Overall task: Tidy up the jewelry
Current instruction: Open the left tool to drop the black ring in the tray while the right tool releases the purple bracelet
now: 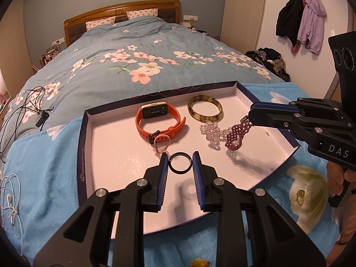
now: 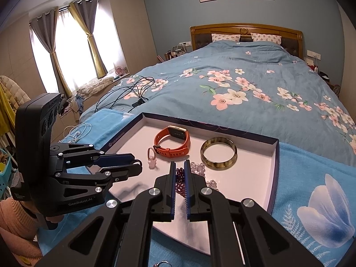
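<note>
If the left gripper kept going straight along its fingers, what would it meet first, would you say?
The left gripper, already shut on the black ring, would probably meet the small pink beaded ring first, just ahead and slightly left, then the orange smartwatch. Depth is hard to judge.

A black ring (image 1: 180, 163) sits upright between the left gripper's (image 1: 179, 155) blue pads, pinched at its sides. A purple beaded bracelet (image 1: 235, 134) dangles from the right gripper's (image 1: 250, 116) closed tips, touching clear beads (image 1: 211, 133) on the tray (image 1: 124, 155).
</note>
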Motion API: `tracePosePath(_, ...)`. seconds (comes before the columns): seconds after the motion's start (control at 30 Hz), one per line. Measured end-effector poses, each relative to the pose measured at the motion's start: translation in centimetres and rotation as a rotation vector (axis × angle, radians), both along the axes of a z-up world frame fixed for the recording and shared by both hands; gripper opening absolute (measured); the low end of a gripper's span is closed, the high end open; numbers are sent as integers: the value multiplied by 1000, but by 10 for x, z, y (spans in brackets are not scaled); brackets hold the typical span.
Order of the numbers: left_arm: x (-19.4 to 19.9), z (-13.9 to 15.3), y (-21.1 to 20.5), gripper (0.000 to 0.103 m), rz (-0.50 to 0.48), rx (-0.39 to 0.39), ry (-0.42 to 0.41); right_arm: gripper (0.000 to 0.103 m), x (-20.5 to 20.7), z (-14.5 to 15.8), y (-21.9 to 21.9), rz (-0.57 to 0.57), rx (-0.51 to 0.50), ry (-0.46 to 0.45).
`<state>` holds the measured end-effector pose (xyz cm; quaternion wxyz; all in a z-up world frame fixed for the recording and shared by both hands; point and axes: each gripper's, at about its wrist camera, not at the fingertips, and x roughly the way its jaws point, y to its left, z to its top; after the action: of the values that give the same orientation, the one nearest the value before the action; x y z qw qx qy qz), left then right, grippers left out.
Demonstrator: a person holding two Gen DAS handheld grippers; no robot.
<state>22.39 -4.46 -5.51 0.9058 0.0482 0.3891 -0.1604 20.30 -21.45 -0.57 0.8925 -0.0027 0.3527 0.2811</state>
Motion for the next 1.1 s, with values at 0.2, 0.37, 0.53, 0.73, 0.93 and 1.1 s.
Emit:
tracePosePath(0.2,7,-5,-1,23,5,8,16,5,6,-3,1,3,0,13)
tracePosePath(0.37,15,-11,-3,22,5,18,34,5,11,-6,1,0,-2,26)
tracePosePath(0.53,23,-15,-7,23,3,30,47,5,18,-10,-1,-21,-7,38)
tracePosePath(0.73,31,-21,-10,22,8,42,64,6,27,-15,-5,-53,-13,54)
tracePosePath(0.93,37,-26,-12,23,10,41,81,11,36,-23,-10,-101,-22,75)
tracePosePath(1.1,37,-27,-12,23,17,42,83,12,36,-26,-14,-112,-18,85)
